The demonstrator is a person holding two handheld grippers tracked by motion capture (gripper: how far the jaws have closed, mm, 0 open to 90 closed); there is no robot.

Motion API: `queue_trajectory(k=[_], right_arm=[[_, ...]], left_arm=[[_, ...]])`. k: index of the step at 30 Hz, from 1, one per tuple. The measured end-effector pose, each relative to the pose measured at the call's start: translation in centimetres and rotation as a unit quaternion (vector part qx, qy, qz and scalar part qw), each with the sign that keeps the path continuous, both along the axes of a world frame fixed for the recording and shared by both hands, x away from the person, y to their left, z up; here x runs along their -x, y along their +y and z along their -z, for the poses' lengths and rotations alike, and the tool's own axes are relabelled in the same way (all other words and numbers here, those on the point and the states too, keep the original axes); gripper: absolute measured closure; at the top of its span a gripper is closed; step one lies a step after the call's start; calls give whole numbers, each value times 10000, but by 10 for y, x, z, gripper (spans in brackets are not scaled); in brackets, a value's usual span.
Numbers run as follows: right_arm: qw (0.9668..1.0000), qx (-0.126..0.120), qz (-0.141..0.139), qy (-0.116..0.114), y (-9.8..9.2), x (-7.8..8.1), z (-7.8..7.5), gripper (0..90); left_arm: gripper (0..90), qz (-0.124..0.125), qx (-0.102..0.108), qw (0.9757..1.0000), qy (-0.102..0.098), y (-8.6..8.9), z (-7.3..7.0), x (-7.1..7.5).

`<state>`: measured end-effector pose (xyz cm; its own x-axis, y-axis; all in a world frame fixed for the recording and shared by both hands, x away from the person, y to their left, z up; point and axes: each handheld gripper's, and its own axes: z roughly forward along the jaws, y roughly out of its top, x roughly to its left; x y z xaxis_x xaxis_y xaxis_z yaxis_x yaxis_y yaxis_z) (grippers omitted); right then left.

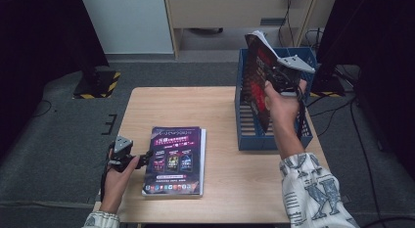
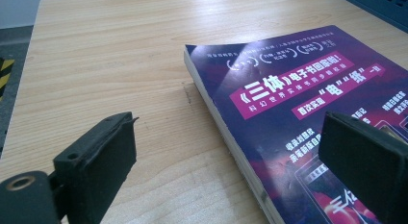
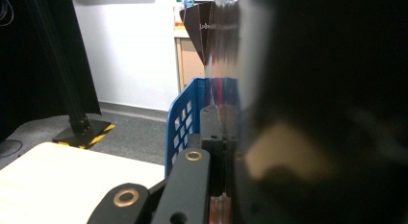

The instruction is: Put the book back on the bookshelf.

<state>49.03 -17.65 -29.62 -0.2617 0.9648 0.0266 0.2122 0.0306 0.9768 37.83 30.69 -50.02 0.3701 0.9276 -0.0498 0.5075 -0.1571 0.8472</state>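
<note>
Blue crate [image 1: 248, 121], directly below my right claw [image 1: 275, 76], clenched on one upright magazine [image 1: 256, 81]. I judge: lower it edge-first, keep it vertical, release once seated. Left claw [image 1: 145, 159] released, its far pad over the second magazine [image 1: 175, 157] on the desk [image 1: 220, 115].

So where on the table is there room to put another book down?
Most room is the bare table behind the purple book, left of the blue crate. Another free patch lies between that book and the crate, toward the near edge. It is crowded at the crate, where the right gripper holds a book upright, and by the left gripper.
</note>
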Motion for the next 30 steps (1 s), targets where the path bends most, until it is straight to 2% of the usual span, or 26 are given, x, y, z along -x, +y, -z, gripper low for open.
queue_trajectory(k=[5,9,14,19,30], right_arm=[[9998,-140,32,-103,7,1,3,867],[9996,-98,154,-223,13,0,7,868],[9994,-88,234,-236,15,-3,16,867],[9993,-124,193,-298,17,-5,25,867],[9994,-159,156,-268,14,-7,35,867]], left_arm=[[58,12,0,10000,-1,-1,0,1],[58,38,-7,10000,4,-2,0,1],[58,29,2,10000,9,-1,0,0],[58,19,3,10000,2,0,-1,1],[59,15,4,10000,11,0,-1,2]])
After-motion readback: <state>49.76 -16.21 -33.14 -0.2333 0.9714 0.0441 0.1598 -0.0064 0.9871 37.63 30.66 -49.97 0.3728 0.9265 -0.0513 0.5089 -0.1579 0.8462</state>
